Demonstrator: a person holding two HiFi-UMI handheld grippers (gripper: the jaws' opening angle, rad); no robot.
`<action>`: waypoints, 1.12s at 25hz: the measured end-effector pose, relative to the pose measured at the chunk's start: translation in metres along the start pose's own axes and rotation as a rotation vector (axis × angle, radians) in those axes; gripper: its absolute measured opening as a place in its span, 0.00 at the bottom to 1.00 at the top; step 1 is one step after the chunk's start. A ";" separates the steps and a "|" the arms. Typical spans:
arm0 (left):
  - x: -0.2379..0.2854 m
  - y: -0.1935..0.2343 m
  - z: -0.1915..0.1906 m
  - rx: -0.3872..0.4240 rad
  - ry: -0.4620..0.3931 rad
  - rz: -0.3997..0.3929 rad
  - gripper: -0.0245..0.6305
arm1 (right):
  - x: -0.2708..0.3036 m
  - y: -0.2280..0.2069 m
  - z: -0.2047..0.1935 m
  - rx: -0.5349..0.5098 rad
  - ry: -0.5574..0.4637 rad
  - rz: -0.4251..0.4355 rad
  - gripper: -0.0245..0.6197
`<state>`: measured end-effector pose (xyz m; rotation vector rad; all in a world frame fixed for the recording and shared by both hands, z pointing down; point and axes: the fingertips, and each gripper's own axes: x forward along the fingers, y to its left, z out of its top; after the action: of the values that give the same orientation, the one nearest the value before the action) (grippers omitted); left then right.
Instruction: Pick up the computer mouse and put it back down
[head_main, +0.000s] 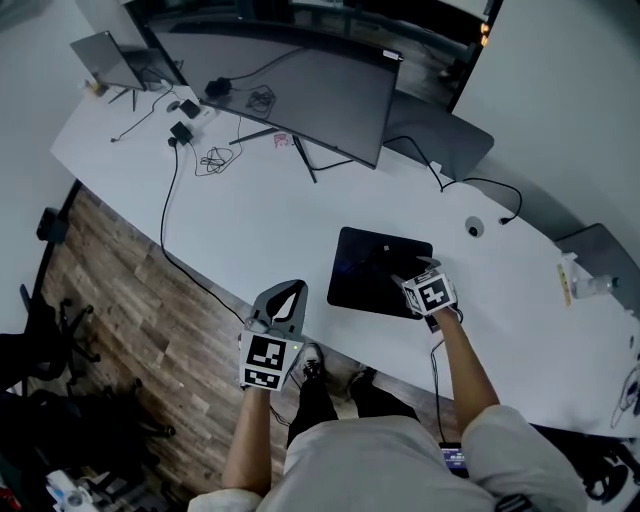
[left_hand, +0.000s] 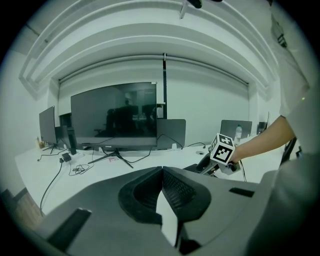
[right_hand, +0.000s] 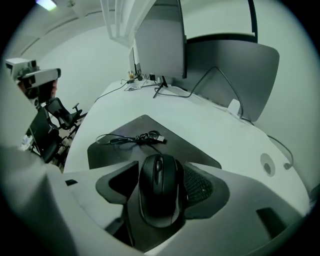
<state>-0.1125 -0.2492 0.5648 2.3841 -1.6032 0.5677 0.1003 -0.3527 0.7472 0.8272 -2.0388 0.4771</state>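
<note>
A black computer mouse (right_hand: 160, 190) lies on the dark mouse pad (right_hand: 145, 125), its cable (right_hand: 135, 139) coiled on the pad ahead of it. My right gripper (right_hand: 161, 167) straddles the mouse, one jaw on each side. A dark gap shows at the left jaw, so the pads do not press and it is open. From the head view the right gripper (head_main: 403, 273) sits over the pad's (head_main: 360, 265) near right corner and hides the mouse. My left gripper (head_main: 288, 295) hovers at the desk's front edge, left of the pad. Its fingertips (left_hand: 162, 169) meet, shut on nothing.
A wide curved monitor (head_main: 290, 80) stands at the back of the white desk (head_main: 250, 215), with chargers and tangled cables (head_main: 215, 155) to its left. A cable grommet (head_main: 474, 228) and a bottle (head_main: 590, 285) are to the right. Office chairs (head_main: 40, 340) stand on the wooden floor at left.
</note>
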 end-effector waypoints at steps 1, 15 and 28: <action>0.001 0.000 0.005 0.009 -0.008 -0.007 0.06 | -0.009 -0.001 0.005 -0.002 -0.008 0.006 0.50; -0.009 0.004 0.134 0.131 -0.253 -0.084 0.06 | -0.261 -0.056 0.126 0.082 -0.541 -0.386 0.06; -0.066 -0.009 0.245 0.246 -0.463 -0.098 0.06 | -0.409 0.020 0.154 -0.087 -0.756 -0.433 0.06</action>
<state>-0.0784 -0.2840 0.3160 2.9255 -1.6477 0.2091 0.1644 -0.2760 0.3214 1.5086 -2.4106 -0.2095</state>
